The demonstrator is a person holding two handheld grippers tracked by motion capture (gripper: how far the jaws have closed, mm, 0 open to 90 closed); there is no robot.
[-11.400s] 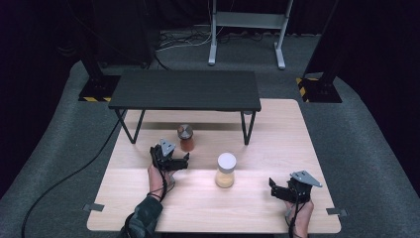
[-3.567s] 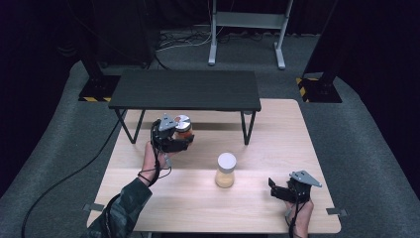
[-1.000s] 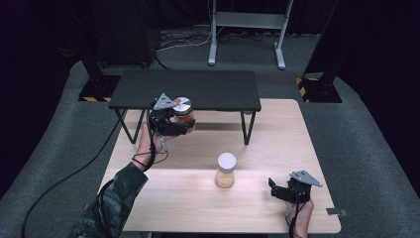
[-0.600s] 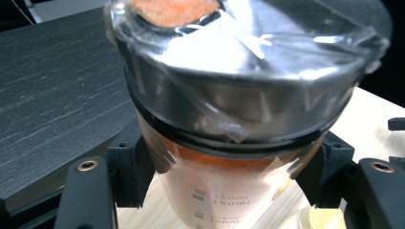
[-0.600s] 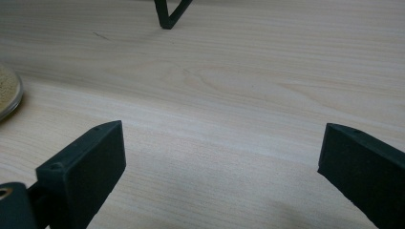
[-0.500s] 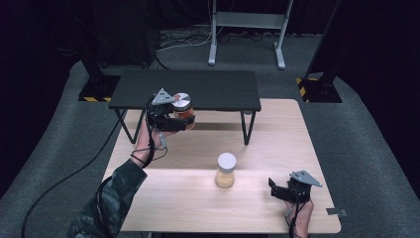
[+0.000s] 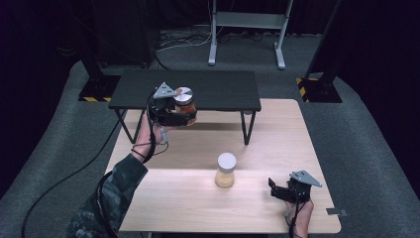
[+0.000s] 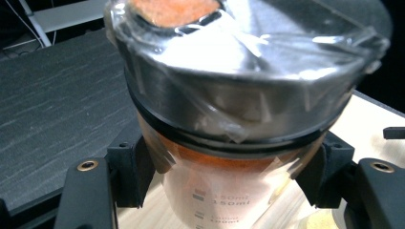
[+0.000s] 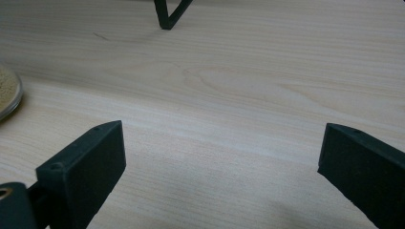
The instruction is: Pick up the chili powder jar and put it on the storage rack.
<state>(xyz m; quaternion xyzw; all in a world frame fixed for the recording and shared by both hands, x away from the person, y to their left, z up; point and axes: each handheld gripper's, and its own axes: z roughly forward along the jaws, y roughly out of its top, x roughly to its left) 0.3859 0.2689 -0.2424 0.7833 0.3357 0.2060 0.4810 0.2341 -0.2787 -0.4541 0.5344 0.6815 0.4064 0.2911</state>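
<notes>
The left tongs [image 7: 184, 115] are clenched on a jar of orange powder [image 7: 184, 104], their two black jaws pressing its clear glass wall from either side just under the lid. In the left gripper view the jar [image 8: 239, 143] looms close, its metal lid covered in crinkled clear film and printed measuring marks low on the glass. The person's left hand [image 7: 148, 134] holds the jar up off the wooden desk [image 7: 277, 129], at the front edge of the low black shelf [image 7: 218, 87], towards the shelf's left half. The jar stands upright in the grip, its lid facing up. A black cable trails from the left tongs down past the camouflage sleeve [image 7: 111, 198].

In front of the black shelf, well apart from it, a second jar [image 7: 226, 170] with a white lid and pale yellow contents stands on the wooden desk, untouched.

Further right of that jar, near the front edge of the desk, the right tongs [image 7: 275, 188] rest low over the wood in the person's right hand [image 7: 299, 210]. Their jaws stand wide apart and released, with bare wood between them in the right gripper view [image 9: 219, 167], and the edge of the pale jar [image 9: 8, 93] lies off to one side there.
</notes>
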